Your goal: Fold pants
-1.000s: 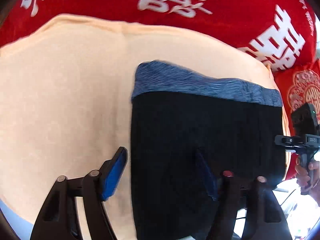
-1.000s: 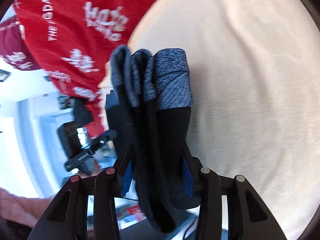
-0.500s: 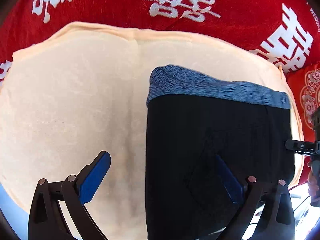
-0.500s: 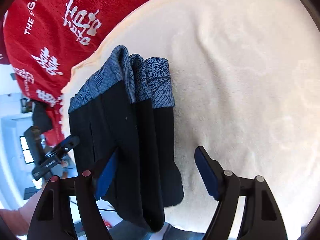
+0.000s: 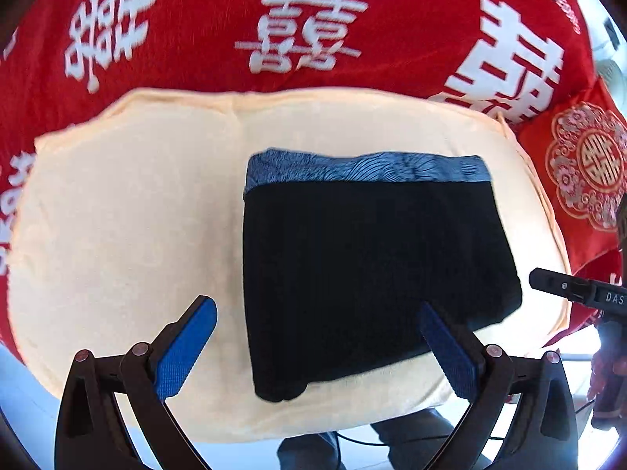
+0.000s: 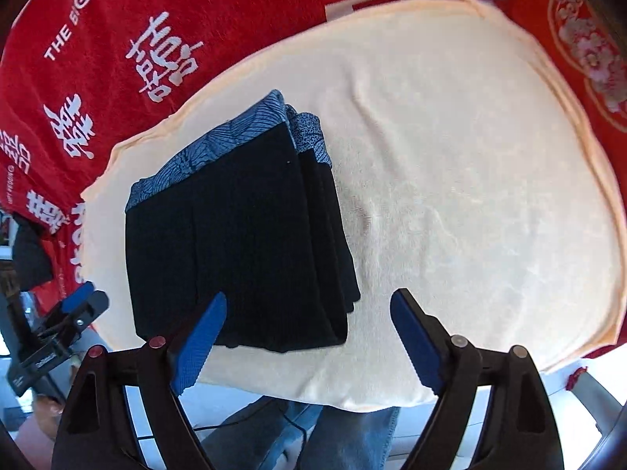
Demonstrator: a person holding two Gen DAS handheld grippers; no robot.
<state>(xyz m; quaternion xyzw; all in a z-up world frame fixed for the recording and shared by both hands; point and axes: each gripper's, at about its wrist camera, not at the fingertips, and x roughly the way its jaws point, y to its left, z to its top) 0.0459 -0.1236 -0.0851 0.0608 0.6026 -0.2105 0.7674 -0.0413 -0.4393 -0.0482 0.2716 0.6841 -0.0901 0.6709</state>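
Since the black pants [image 5: 364, 274] lie folded flat on the cream towel [image 5: 117, 235], we judge both left tongs [image 5: 317, 344] and right tongs [image 6: 309, 337], the latter's jaws having just been opening, released with nothing between them.

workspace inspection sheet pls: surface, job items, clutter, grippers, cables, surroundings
Surface: cream towel spread over a red cloth with white characters.
Job's things: black pants with a blue patterned waistband, folded into a flat stack on the towel, layers visible along one edge.
Clutter: nothing seen.
Grippers: left gripper and right gripper both above the towel, jaws wide, holding nothing; the right's jaws have just been opening.
Cables: thin dark cable below the towel's near edge.
Surroundings: person's jeans below; bright, unclear background.
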